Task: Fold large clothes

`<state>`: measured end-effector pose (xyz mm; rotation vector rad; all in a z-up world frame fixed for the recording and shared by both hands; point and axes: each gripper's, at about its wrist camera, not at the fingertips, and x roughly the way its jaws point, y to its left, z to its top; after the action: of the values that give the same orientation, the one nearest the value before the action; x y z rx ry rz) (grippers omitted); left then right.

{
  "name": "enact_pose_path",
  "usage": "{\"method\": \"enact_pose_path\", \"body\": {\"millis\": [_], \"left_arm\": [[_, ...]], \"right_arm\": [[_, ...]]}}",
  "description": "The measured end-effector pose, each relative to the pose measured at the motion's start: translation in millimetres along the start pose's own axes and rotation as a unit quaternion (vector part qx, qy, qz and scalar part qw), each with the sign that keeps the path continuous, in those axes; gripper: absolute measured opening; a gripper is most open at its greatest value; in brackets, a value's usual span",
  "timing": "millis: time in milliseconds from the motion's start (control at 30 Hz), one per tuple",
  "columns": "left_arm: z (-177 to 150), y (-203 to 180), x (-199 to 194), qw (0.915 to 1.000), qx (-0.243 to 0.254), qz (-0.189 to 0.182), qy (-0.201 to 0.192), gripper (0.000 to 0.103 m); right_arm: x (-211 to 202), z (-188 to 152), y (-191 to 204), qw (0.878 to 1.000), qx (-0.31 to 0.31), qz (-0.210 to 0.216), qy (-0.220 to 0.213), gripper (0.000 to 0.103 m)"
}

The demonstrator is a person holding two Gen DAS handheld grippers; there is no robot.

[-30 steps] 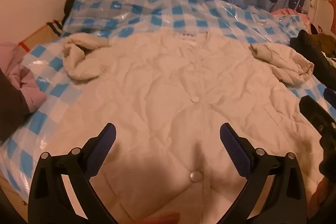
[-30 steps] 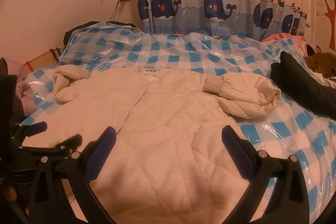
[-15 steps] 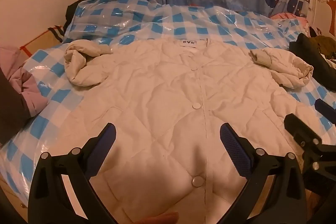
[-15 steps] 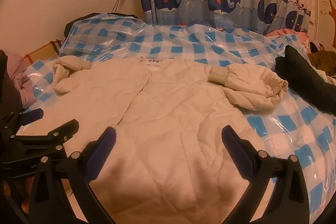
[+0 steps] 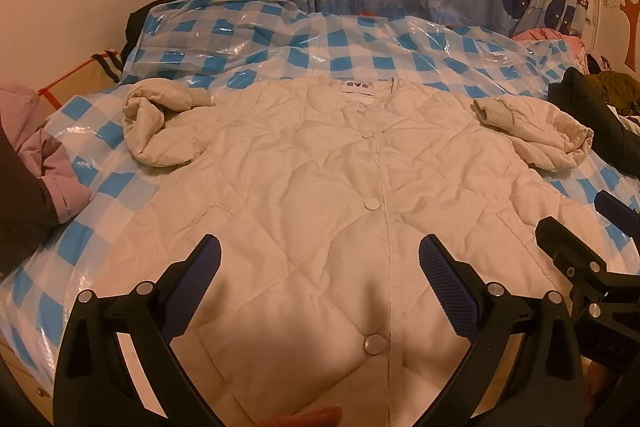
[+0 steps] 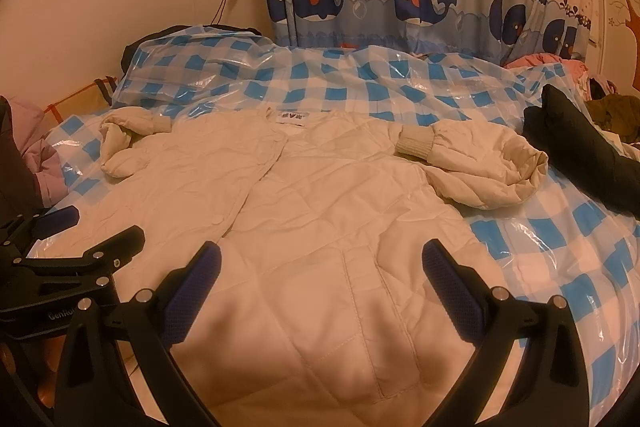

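One cream quilted jacket (image 5: 320, 187) fills the frame centre, two sleeves bunched upper left and right, four snaps visible, while the left gripper (image 5: 320, 279) and right gripper (image 6: 320, 279) gape wide, empty.

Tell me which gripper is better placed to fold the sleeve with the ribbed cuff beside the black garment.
Probably the right gripper. It is open over that side of the jacket, and the sleeve lies just ahead of it. The left gripper, also open, sits over the button line.

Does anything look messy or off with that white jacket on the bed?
Mostly tidy: the white jacket lies flat and buttoned. Both sleeves look odd, though. The left sleeve and right sleeve are bunched, curling inward with cuffs toward the collar, not laid straight.
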<state>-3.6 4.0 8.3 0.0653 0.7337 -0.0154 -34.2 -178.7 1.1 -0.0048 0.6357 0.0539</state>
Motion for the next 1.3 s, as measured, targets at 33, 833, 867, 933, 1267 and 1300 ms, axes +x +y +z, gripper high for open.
{"method": "enact_pose_path", "body": {"millis": [33,833,867,933,1267,1300], "left_arm": [[-0.5,-0.5,0.5,1.0000,-0.003,0.001,0.000,0.096],[2.6,-2.0,-4.4,1.0000,-0.004,-0.005,-0.008,0.096],[0.2,-2.5,-4.6,0.9999,-0.003,-0.004,-0.009,0.096],[0.4,-3.2,-5.1,0.9999,-0.004,-0.006,-0.010,0.096],[-0.9,-5.7,-6.3,0.9999,-0.006,-0.012,-0.010,0.096],[-1.0,-5.9,-6.3,0.9999,-0.007,-0.012,-0.011,0.096]], "right_arm": [[-0.2,0.3,0.3,1.000,0.000,-0.001,-0.001,0.097],[0.1,-0.4,0.7,1.000,-0.001,0.000,0.000,0.097],[0.1,-0.4,0.6,1.000,-0.001,0.000,0.000,0.097],[0.2,-0.5,0.6,1.000,-0.001,-0.001,0.000,0.097],[0.4,-0.8,1.8,1.000,-0.001,-0.001,0.001,0.097],[0.4,-0.9,2.0,1.000,-0.002,-0.001,0.001,0.097]]}}
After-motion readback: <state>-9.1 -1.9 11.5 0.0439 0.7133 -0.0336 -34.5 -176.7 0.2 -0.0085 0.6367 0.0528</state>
